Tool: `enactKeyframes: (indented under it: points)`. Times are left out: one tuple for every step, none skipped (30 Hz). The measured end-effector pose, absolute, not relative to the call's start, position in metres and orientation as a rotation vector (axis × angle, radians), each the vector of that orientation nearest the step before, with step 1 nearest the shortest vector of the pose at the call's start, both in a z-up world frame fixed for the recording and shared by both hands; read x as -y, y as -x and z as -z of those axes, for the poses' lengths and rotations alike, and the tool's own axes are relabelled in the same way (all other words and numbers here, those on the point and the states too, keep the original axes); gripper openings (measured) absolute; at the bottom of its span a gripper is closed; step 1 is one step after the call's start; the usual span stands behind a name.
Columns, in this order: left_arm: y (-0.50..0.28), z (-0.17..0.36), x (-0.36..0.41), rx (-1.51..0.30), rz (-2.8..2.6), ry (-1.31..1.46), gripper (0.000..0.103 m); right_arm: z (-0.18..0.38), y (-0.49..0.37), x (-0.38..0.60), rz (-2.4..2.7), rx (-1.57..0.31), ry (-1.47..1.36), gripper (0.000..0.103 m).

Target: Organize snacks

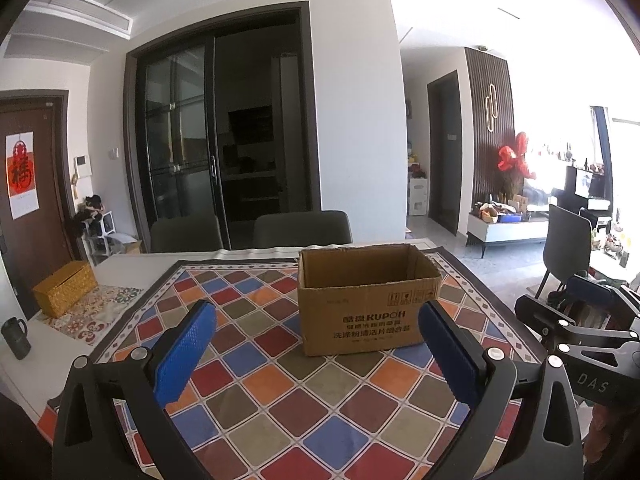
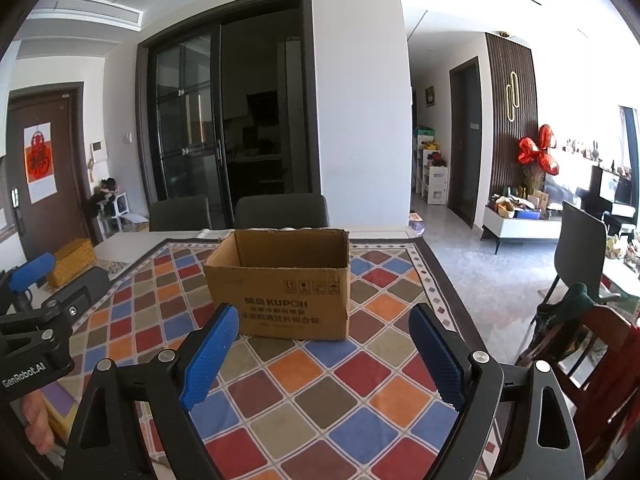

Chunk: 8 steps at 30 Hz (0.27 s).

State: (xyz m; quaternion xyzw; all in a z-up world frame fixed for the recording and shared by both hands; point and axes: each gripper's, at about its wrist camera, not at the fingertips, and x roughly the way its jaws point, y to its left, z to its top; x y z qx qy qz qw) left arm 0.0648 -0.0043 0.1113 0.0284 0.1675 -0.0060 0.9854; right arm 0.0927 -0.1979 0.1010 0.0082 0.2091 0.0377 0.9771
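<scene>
An open brown cardboard box [image 1: 364, 300] printed KUPOH stands on the chequered tablecloth [image 1: 280, 392]; it also shows in the right wrist view [image 2: 284, 284]. Its inside is hidden from both cameras. No snacks are in view. My left gripper [image 1: 316, 344] is open and empty, a short way in front of the box. My right gripper [image 2: 324, 348] is open and empty, also just in front of the box. The right gripper's body shows at the right edge of the left wrist view [image 1: 584, 344], and the left gripper's body at the left edge of the right wrist view [image 2: 36, 332].
A woven yellow box [image 1: 64, 288] and a dark mug [image 1: 16, 338] sit on the table's left side. Two dark chairs [image 1: 256, 232] stand behind the table. Another chair [image 2: 580, 248] and a wooden seat [image 2: 592, 344] stand to the right of the table edge.
</scene>
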Motion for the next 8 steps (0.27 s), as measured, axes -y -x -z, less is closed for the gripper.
enactKeyframes:
  points:
    - [-0.0643, -0.1108, 0.0046, -0.336, 0.012, -0.057, 0.103, -0.1016, -0.0920, 0.1979, -0.077, -0.421, -0.018, 0.088]
    - [-0.0645, -0.1107, 0.0044, -0.336, 0.012, -0.057, 0.103, -0.1015, -0.0919, 0.1979, -0.076, -0.421, -0.017, 0.088]
    - [-0.0645, -0.1107, 0.0044, -0.337, 0.011, -0.057, 0.103, -0.1013, -0.0918, 0.1980, -0.075, -0.421, -0.016, 0.088]
    - [-0.0634, -0.1104, 0.0049, -0.337, 0.010, -0.054, 0.103, -0.1012, -0.0918, 0.1981, -0.077, -0.421, -0.017, 0.088]
    - [-0.0632, -0.1104, 0.0050, -0.337, 0.009, -0.053, 0.103, -0.1011, -0.0918, 0.1981, -0.076, -0.422, -0.017, 0.088]
    - [-0.0630, -0.1101, 0.0051, -0.338, 0.008, -0.054, 0.103, -0.1014, -0.0909, 0.1979, -0.075, -0.424, -0.017, 0.088]
    - [-0.0632, -0.1100, 0.0050, -0.339, 0.006, -0.054, 0.103, -0.1018, -0.0906, 0.1981, -0.076, -0.425, -0.017, 0.088]
    - [-0.0635, -0.1098, 0.0049, -0.341, 0.006, -0.053, 0.103, -0.1024, -0.0898, 0.1979, -0.076, -0.425, -0.016, 0.088]
